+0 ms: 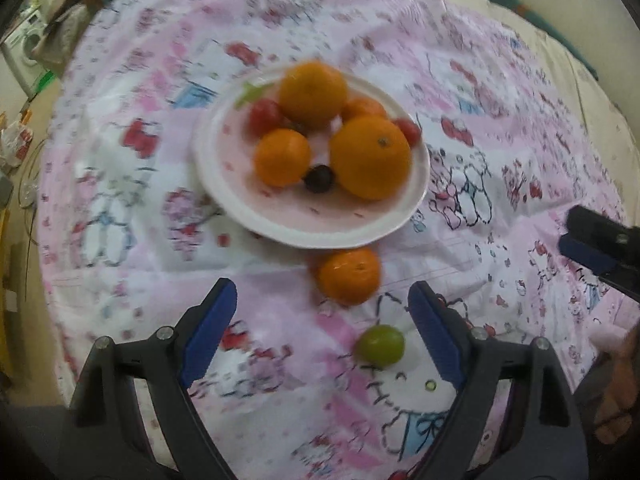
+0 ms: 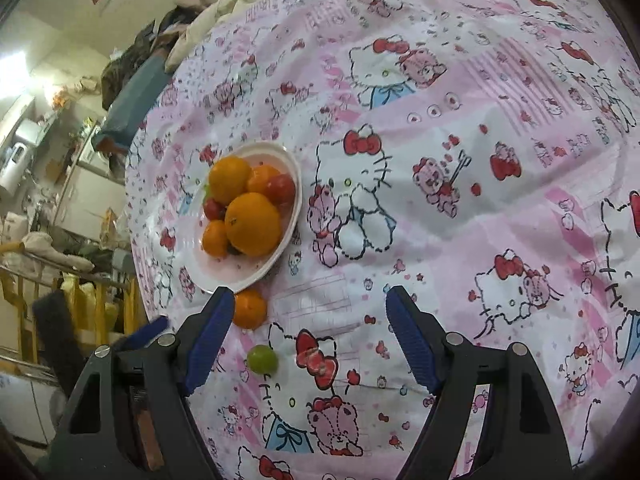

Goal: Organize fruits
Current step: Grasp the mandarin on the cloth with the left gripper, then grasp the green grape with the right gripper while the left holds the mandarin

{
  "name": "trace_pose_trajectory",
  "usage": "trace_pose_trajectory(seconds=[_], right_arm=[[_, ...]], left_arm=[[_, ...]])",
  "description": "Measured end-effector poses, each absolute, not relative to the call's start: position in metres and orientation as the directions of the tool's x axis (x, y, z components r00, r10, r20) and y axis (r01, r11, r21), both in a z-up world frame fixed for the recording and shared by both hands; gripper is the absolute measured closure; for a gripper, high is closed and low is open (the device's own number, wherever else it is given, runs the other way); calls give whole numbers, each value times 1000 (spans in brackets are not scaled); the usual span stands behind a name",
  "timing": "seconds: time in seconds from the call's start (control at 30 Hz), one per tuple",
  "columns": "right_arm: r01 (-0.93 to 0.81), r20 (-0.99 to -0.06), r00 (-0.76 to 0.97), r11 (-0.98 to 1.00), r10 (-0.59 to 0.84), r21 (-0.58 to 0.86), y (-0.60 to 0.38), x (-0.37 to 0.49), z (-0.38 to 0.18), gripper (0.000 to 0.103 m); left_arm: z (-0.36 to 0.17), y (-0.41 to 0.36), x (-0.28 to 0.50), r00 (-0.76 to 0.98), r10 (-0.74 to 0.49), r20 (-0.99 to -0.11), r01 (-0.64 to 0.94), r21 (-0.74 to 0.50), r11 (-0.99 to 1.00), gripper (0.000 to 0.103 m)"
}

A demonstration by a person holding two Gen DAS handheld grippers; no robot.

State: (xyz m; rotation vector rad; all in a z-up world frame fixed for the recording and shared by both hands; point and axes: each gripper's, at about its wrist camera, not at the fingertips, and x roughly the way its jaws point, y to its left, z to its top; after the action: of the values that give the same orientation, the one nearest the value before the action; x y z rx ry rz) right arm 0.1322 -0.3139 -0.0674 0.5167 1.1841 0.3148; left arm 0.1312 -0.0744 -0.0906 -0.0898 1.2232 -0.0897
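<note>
A white plate [image 1: 224,184] [image 2: 288,236] on the pink patterned cloth holds several oranges [image 1: 370,158] [image 2: 253,224], red tomatoes [image 1: 265,117] [image 2: 282,188] and a dark grape [image 1: 319,179]. A loose small orange [image 1: 349,276] [image 2: 249,307] lies on the cloth just in front of the plate. A green fruit [image 1: 380,346] [image 2: 262,359] lies nearer still. My left gripper [image 1: 322,304] hangs open above the cloth, the green fruit lying below and between its blue pads, untouched. My right gripper [image 2: 310,312] is open with nothing between its pads; the small orange sits by its left finger [image 2: 208,344].
The cloth [image 2: 460,208] covers a wide soft surface. Bedding and a dark pile [image 2: 168,40] lie at its far left edge. A cluttered room with a yellow rail [image 2: 24,280] drops off to the left. The right gripper's tip [image 1: 600,248] shows at the right of the left wrist view.
</note>
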Motion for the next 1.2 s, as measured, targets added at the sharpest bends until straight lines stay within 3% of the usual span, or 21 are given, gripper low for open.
trace_pose_trajectory(seconds=[0.13,0.3,0.37,0.43,0.5,1.2], right_arm=[[56,-791,363,836,493,546,-324,132,-68,23],[69,-781,378,826,497,559,-334,133,-66,23],[77,-779,377,821,501,565,-336,135,-67,23],[82,-778,376,818,504,570,-337,135,-67,23],[79,-777,376,818,505,570,-336,136,-67,23],[0,-816,327,864,477,504,-307,134,-75,23]], left_arm=[[-113,-88,146,267,-137,-954,18,-138,990,27],[-131,-96,156,220,-145,-965,9,-147,989,30],[-134,-98,160,222,-139,-965,11,-140,990,36],[-134,-98,163,223,-141,-965,9,-142,990,55],[-134,-97,164,220,-137,-966,7,-139,990,64],[-90,-36,120,272,-127,-954,-27,-139,990,66]])
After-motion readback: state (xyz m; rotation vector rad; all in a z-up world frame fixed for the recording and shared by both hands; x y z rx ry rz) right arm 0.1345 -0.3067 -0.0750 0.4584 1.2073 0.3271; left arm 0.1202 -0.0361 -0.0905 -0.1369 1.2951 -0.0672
